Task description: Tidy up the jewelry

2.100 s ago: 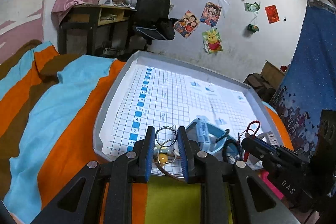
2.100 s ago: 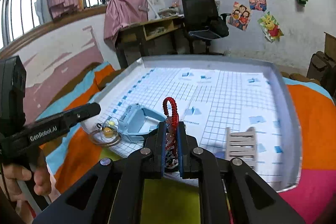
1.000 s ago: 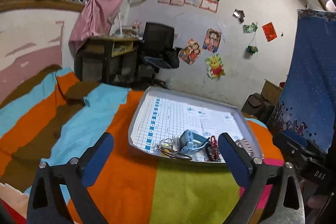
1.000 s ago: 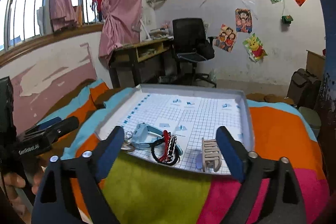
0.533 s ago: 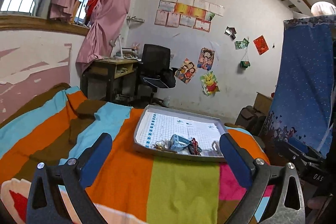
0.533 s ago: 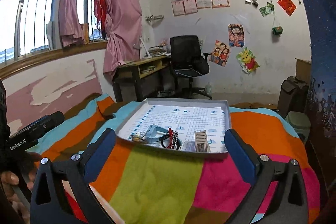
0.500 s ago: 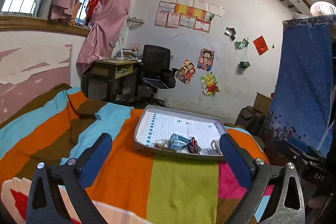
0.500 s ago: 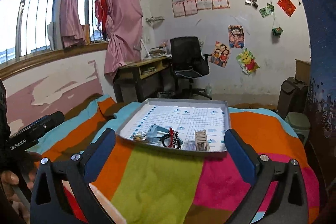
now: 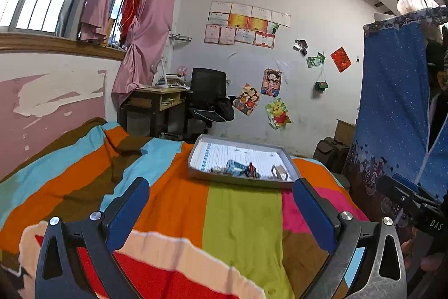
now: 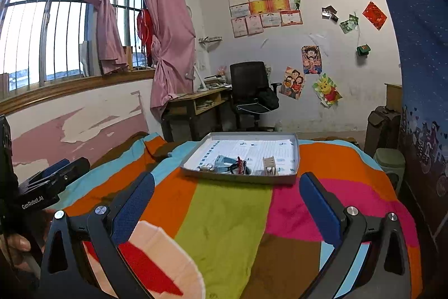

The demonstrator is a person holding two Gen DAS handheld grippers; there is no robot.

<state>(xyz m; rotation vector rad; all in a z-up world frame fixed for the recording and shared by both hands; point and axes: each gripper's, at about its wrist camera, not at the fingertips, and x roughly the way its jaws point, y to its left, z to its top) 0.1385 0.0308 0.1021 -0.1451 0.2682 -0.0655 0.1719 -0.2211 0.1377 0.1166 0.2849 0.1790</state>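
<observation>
A grey tray (image 9: pixel 243 180) (image 10: pixel 238 178) lies far ahead on the striped bedspread. Near its front edge sit a light-blue holder (image 9: pixel 234 166) (image 10: pixel 221 160), a red-and-black bracelet (image 9: pixel 251 169) (image 10: pixel 240 165), a small ring piece (image 9: pixel 216 169) (image 10: pixel 205 167) and a pale slatted stand (image 9: pixel 279 171) (image 10: pixel 269 165). My left gripper (image 9: pixel 221 206) is wide open and empty, well back from the tray. My right gripper (image 10: pixel 226 201) is also wide open and empty, well back from the tray.
The striped bedspread (image 9: pixel 240 217) fills the foreground. A desk (image 10: pixel 193 105) and black office chair (image 10: pixel 249 91) stand beyond the bed. A blue curtain (image 9: pixel 392 114) hangs at the right; a pink wall (image 10: pixel 78 128) runs along the left.
Both grippers let go of the jewelry, opened wide and pulled far back from the tray. The bracelet and ring piece now lie in the tray.
</observation>
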